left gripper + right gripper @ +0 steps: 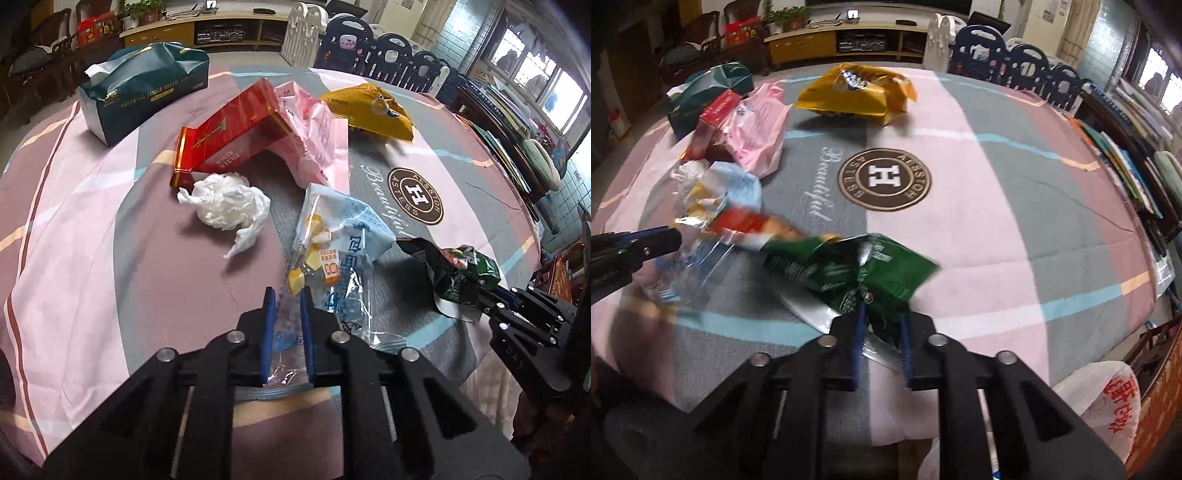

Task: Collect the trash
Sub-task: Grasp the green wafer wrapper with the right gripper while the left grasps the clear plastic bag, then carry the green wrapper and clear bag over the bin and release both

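Observation:
My left gripper [287, 297] has its blue pads closed around the near end of a clear and light-blue plastic wrapper [332, 236] with yellow bits inside, lying on the table. My right gripper [882, 314] is shut on a crumpled green snack bag [857, 266], which looks blurred; it also shows in the left wrist view [461, 277] with the right gripper [484, 301] at the right edge. The left gripper [674, 236] appears at the left of the right wrist view. A crumpled white tissue [225, 203], a red carton [232, 129], a pink bag [317, 129] and a yellow bag [369, 110] lie farther back.
A dark green tissue pack [144, 88] stands at the far left of the striped tablecloth [92, 221]. A white plastic bag with red print [1108, 398] hangs below the table's near right edge. Chairs and a fence stand behind the table.

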### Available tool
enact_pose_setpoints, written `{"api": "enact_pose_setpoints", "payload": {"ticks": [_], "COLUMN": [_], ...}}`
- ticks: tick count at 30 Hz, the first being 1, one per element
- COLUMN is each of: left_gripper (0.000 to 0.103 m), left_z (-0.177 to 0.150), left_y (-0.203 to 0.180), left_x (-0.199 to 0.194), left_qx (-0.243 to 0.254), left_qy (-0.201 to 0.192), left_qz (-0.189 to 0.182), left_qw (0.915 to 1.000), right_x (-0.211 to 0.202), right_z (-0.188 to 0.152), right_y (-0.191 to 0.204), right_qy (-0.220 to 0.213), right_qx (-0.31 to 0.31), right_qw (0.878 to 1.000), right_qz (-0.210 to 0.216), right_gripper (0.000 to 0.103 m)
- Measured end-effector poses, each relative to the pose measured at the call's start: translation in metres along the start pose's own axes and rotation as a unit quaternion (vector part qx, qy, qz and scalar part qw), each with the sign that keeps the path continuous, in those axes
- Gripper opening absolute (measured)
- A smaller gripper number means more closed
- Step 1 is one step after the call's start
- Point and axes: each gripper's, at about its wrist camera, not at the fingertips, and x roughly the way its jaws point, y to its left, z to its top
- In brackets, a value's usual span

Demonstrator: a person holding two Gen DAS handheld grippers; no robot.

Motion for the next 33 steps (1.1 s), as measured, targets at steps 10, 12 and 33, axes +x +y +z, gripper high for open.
{"api": "enact_pose_setpoints", "payload": {"ticks": [10,12,33], "left_gripper": [0.008,0.008,0.008], "left_z": [-0.009,-0.019,-0.102], "left_y": [0.016,-0.002,-0.262], "left_x": [-0.066,-0.084,-0.15], "left_qx": [-0.073,-0.064,0.146], "left_qy": [-0.094,-0.111,-0.102], "left_qz": [-0.017,-0.005,-0.204], "left_qw": [0.9927,0.9917,0.9627], "right_x": [-0.082,-0.106,-0.232], "right_z": [-0.004,-0.011,-0.123], "right_y": [-0.033,-0.047,-0.209], "right_qy": [-0.079,-0.094,-0.121], "right_qx": [0.026,0.035,0.083], "right_qw": [0.996,0.995,0.984], "right_qz": [-0.018,-0.019,-0.101], "right_gripper": [0.009,0.009,0.009]}}
